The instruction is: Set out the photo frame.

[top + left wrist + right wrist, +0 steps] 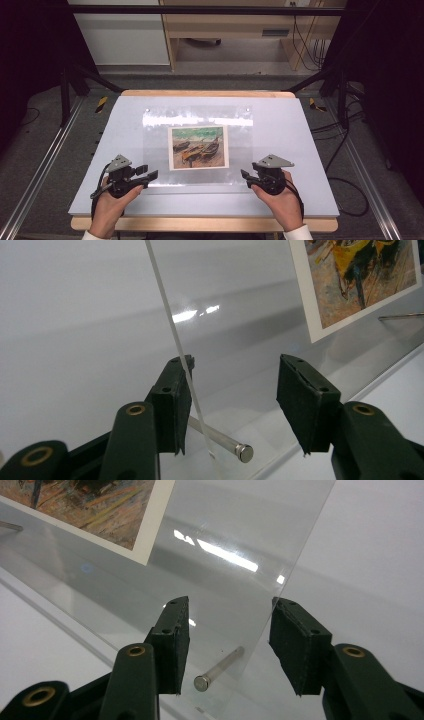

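A clear rectangular acrylic sheet lies flat mid-table over a boat painting print, long axis left to right. The left gripper and right gripper straddle its near corners, jaws parted, not pressing.

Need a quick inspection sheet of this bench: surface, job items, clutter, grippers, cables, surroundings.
Surface: pale grey board on a wooden table, bare outside the frame.
Job's things: clear acrylic sheet lying flat over a painted boat print; a metal pin at its near left corner, another metal pin at the near right corner.
Clutter: nothing seen.
Grippers: left gripper at the sheet's near left corner, right gripper at the near right; each straddles the sheet's edge, jaws apart, not clamped.
Cables: black cable trails from the left gripper; floor cables at right.
Surroundings: dark rig struts, wooden furniture behind.
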`<state>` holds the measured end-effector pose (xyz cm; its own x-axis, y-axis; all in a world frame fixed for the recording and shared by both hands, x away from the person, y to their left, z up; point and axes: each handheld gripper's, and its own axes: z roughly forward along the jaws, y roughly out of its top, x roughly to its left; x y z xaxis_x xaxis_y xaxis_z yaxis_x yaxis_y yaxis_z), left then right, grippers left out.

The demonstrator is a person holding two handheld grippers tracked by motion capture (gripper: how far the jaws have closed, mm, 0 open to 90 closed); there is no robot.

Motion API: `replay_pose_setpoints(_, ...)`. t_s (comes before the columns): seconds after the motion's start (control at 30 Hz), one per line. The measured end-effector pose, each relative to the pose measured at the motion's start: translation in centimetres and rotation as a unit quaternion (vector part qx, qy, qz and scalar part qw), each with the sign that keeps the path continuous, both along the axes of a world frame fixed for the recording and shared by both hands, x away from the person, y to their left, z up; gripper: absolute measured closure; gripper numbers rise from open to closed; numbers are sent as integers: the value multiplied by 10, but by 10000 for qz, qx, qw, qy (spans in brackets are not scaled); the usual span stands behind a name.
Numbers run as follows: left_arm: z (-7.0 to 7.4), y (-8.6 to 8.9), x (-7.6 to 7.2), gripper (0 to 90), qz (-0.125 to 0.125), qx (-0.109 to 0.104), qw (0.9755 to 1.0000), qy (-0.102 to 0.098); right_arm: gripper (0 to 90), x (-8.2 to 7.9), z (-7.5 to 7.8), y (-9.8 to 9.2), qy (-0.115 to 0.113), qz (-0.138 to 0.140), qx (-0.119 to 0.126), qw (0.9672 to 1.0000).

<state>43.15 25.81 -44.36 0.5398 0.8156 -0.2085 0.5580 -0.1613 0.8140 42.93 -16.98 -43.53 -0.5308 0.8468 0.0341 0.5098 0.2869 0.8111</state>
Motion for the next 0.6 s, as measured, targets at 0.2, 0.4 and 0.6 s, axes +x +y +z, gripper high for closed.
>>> replay_pose_setpoints(0.2, 0, 0, -2, 485, -7, 31, 10000, 1, 532, -2, 0, 0, 7, -11, 13, 10000)
replay_pose_setpoints(0.4, 0, 0, -4, 497, 1, 76, 10000, -1, 558, -4, 0, -2, -9, -18, -12, 10000)
replay_pose_setpoints(0.6, 0, 0, -7, 512, 23, 107, 9999, 9, 591, -7, -1, -3, -6, -30, 13, 10000)
